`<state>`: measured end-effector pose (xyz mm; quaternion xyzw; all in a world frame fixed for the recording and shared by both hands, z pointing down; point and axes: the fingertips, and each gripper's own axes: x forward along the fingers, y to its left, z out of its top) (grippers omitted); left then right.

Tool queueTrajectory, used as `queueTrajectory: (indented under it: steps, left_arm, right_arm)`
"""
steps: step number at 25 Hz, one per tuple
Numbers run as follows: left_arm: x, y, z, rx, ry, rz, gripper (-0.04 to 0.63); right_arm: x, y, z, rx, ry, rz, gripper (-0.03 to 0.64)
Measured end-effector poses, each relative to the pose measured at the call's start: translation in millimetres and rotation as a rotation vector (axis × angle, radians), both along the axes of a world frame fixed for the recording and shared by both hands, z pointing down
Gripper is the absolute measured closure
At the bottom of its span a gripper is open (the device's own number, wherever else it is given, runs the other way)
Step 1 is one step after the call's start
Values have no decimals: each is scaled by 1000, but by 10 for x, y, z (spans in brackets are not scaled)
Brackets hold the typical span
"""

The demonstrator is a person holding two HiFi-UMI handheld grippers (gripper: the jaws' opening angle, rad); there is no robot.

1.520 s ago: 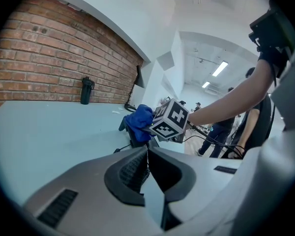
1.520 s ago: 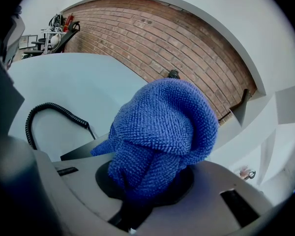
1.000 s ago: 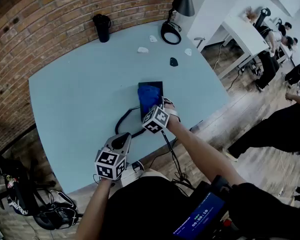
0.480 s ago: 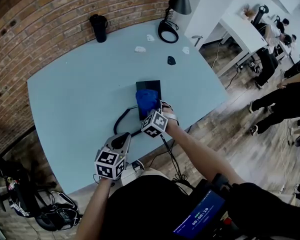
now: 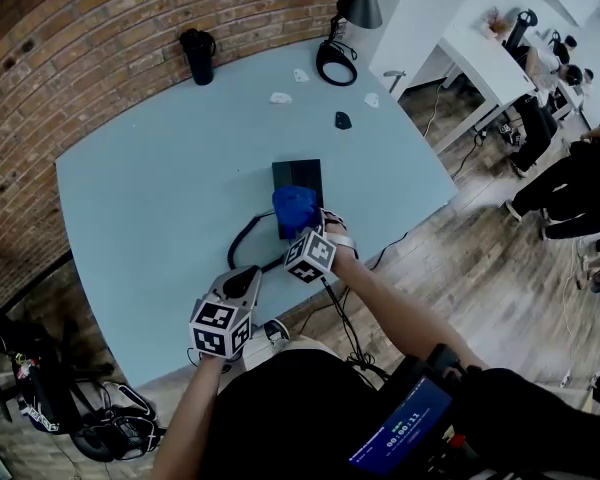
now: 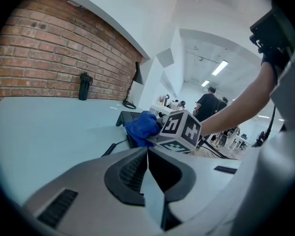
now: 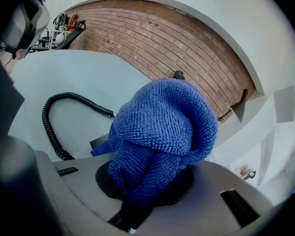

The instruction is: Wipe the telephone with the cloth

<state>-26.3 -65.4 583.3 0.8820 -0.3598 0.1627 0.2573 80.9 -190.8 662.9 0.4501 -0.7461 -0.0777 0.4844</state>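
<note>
A black telephone (image 5: pixel 298 180) lies on the light blue table (image 5: pixel 150 188), its coiled cord (image 5: pixel 242 245) looping toward me. My right gripper (image 5: pixel 304 226) is shut on a bunched blue cloth (image 5: pixel 295 206) that rests on the phone's near half. In the right gripper view the cloth (image 7: pixel 162 132) bulges out of the jaws and hides most of the phone; the cord (image 7: pixel 54 117) shows at the left. My left gripper (image 5: pixel 244 284) is shut and holds nothing, near the table's front edge, apart from the phone. The left gripper view shows the cloth (image 6: pixel 141 127) and the phone (image 6: pixel 124 118) ahead.
A black tumbler (image 5: pixel 199 56) stands at the back by the brick wall. A black desk lamp (image 5: pixel 338 60), small white bits (image 5: pixel 280 98) and a small dark object (image 5: pixel 343 120) sit at the far right. People stand by white desks (image 5: pixel 490 58) on the right.
My right gripper has drawn the cloth a little toward me along the phone. The left gripper has stayed where it was.
</note>
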Motion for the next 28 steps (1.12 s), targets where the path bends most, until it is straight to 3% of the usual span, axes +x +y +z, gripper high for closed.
queueTrajectory:
  steps: [28]
  left_arm:
    - [24,130,-6,-9,16,-3,572]
  right_arm:
    - [-26,420,196,-8,-5,5,538]
